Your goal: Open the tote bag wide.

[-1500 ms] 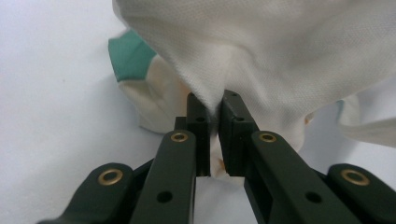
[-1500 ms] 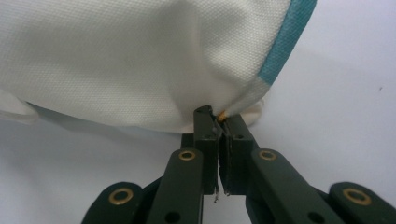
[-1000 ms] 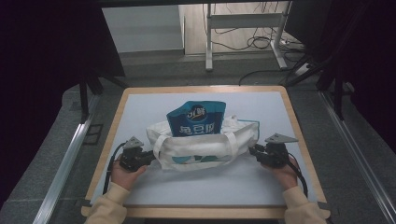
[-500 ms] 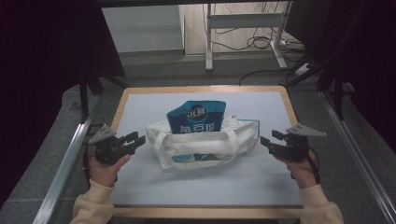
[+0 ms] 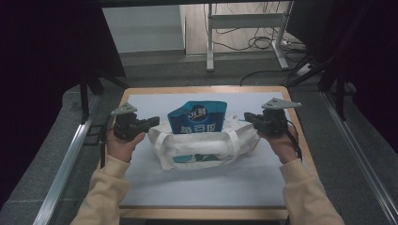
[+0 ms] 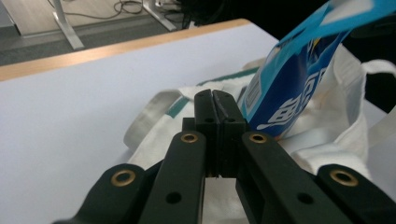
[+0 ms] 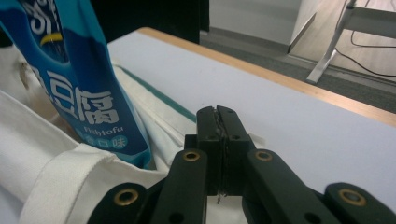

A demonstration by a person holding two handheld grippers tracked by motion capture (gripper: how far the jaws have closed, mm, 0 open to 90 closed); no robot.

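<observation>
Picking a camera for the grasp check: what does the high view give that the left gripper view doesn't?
High view alone: both hands, the right gripper shut beside the bag's far end, the whole wooden-edged table.

Left gripper view alone: the left gripper with its pads pressed together and nothing between them, seen close.

Both: the white tote bag with the blue pouch standing in it.

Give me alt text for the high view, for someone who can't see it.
A white tote bag with a blue snack pouch standing in it lies on a white-topped table. A person holds the left gripper and right gripper beside it, jaws shut and empty.
</observation>
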